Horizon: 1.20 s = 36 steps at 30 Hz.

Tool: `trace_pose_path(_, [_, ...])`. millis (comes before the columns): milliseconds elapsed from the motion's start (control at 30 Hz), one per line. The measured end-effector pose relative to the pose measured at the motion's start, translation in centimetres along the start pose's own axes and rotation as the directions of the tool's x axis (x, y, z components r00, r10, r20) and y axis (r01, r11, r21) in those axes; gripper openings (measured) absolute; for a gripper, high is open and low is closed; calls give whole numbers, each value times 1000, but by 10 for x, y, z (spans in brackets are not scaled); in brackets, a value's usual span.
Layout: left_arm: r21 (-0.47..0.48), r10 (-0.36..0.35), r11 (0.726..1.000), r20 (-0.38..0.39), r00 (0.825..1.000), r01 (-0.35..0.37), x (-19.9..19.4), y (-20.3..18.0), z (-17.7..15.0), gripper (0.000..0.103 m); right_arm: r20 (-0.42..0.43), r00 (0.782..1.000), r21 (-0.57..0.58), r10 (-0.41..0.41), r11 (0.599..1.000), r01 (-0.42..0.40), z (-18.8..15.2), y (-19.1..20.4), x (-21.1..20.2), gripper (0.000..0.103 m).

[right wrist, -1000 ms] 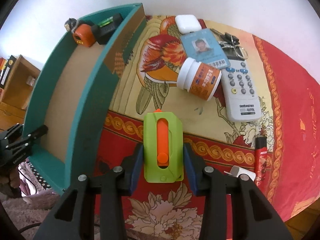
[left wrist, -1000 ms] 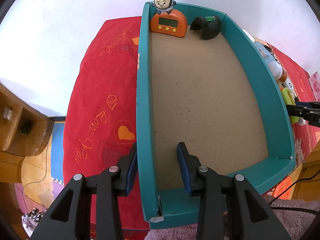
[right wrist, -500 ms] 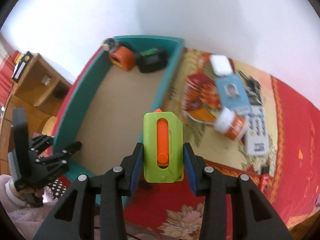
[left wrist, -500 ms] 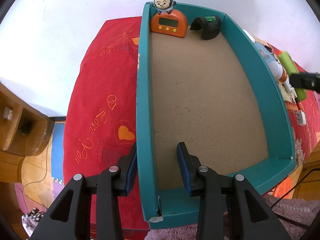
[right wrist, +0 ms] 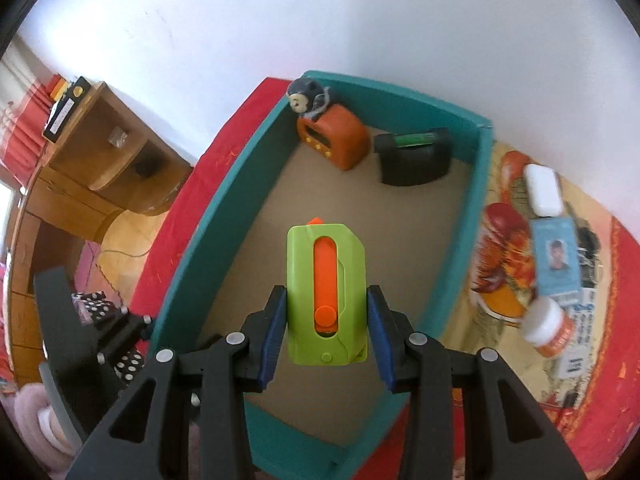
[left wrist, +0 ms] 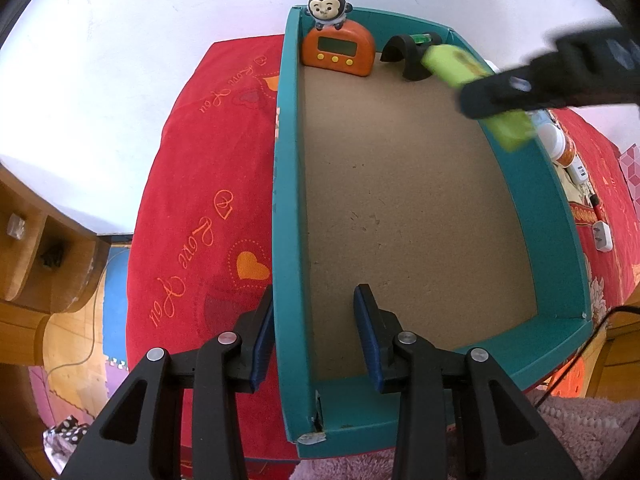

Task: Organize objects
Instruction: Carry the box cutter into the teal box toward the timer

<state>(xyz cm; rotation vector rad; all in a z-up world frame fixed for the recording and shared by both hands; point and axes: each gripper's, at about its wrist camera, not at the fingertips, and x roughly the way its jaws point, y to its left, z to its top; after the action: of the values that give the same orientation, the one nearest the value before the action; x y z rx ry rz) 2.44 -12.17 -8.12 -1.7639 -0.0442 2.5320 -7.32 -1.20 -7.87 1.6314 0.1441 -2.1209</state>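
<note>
1. Green cutter [right wrist: 326, 294] with its orange slider, held upright between the blue pads of the right claw [right wrist: 326, 320], hangs above the brown floor of the teal tray [right wrist: 188, 240], over the near half.
2. Both pads of that claw press the cutter's two long sides, so it is closed on the cutter.
3. From the left wrist view the same cutter [left wrist: 508, 128] shows blurred over the tray's right wall, with the right claw [left wrist: 496, 98] crossing it as a dark bar.
4. Against the tray's far wall stands an orange timer [right wrist: 334, 142] in the far left corner, with a small monkey figure [right wrist: 308, 96] on top of it.
5. Just right of the timer, also at the far wall, sits a black holder [right wrist: 414, 158] with a green piece in it.
6. The left claw [left wrist: 314, 336] straddles the tray's near left wall [left wrist: 286, 240]: one pad lies outside against it, the other inside over the floor; it is at its tightest, clamped on that wall.
7. Outside the tray's right wall, on the patterned cloth, lie a white case [right wrist: 542, 190], an ID card [right wrist: 556, 262], and a white-capped orange bottle [right wrist: 546, 326] on its side.
8. Left of the tray the red cloth [left wrist: 200, 200] with hearts covers the desk, and beyond it stands a wooden shelf unit [right wrist: 100, 160].
</note>
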Motion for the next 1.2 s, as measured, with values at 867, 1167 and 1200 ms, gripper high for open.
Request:
trace_pose_path(867, [5, 4, 1000, 5, 1000, -4, 0, 0, 0, 38, -96, 995, 145, 17, 989, -3, 76, 12, 93, 39])
trace_pose_path(1167, [4, 4, 1000, 6, 1000, -4, 1, 0, 0, 37, -87, 996, 86, -27, 996, 34, 78, 20, 95, 39])
trace_pose_path(1200, [4, 4, 1000, 5, 1000, -4, 1, 0, 0, 37, -87, 996, 83, -26, 996, 33, 78, 20, 95, 39])
